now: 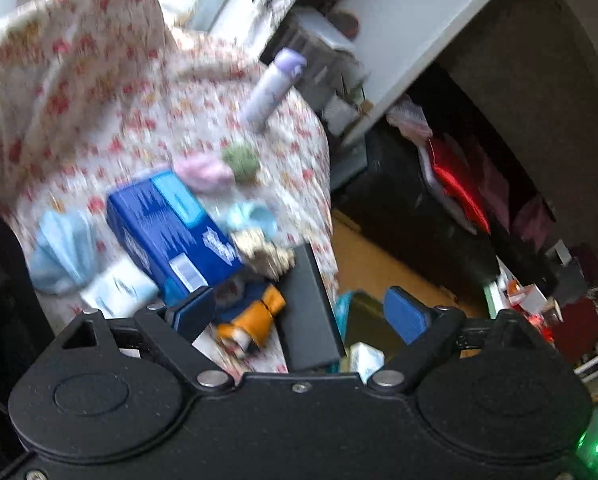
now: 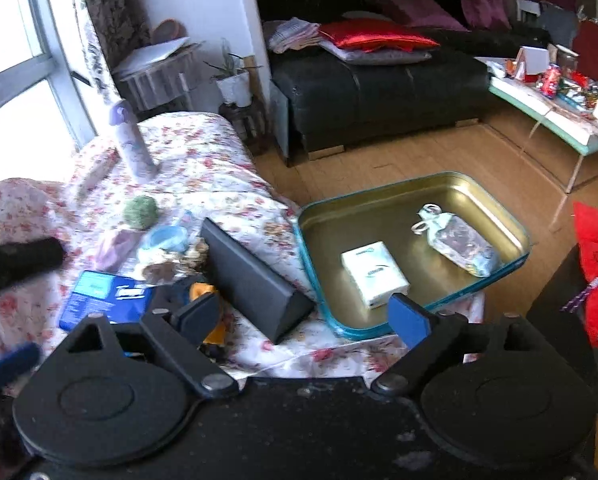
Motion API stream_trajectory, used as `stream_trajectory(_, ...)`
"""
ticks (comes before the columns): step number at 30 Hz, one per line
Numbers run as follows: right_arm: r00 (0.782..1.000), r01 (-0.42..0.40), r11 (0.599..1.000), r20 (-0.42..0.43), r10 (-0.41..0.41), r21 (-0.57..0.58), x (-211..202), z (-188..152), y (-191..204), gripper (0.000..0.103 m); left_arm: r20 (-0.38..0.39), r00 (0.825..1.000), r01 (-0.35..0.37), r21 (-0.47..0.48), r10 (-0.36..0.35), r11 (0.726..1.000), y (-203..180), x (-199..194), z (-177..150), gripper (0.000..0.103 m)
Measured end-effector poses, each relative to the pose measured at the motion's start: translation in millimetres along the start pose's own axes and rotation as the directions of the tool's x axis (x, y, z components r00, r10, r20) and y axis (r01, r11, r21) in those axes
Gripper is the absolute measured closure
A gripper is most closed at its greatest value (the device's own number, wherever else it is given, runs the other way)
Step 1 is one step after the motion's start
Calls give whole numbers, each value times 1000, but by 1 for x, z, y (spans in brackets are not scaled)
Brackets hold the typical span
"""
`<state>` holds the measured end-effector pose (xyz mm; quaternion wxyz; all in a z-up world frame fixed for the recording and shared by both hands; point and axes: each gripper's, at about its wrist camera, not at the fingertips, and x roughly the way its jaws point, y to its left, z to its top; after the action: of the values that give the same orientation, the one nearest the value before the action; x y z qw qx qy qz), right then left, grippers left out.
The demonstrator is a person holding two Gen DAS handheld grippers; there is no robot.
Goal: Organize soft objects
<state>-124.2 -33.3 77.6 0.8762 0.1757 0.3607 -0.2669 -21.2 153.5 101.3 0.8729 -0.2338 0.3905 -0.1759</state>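
Left gripper: jaws wide apart, nothing between blue pads, pointing downward. Right gripper: jaws wide apart, empty, pointing downward.

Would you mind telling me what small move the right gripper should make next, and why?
Probably reach left toward the green ball on the flowered cloth and close on it. The right gripper is open and empty, the tray already holds a white packet, and the ball lies loose and unobstructed.

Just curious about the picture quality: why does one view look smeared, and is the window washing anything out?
Left wrist view: motion blur smears the floral cloth and blue box. Right wrist view: sharper; the window is blown out white, edges bend from the fisheye.
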Motion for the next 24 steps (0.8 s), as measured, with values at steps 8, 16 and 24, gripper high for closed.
stream_trajectory(8, 982, 128, 983, -119, -144, -135, 41, -16, 3, 13, 118, 993, -14, 63, 6, 998, -17, -15, 37, 15)
stream_trajectory(16, 958, 63, 931, -239, -158, -360, 81, -53, 26, 13, 189, 976, 38, 335, -107, 941, -85, -42, 55, 13)
stream_trajectory(24, 958, -145, 922, -286, 39, -359, 102, -74, 48, 13, 203, 959, 58, 537, -196, 842, -139, -53, 32, 11)
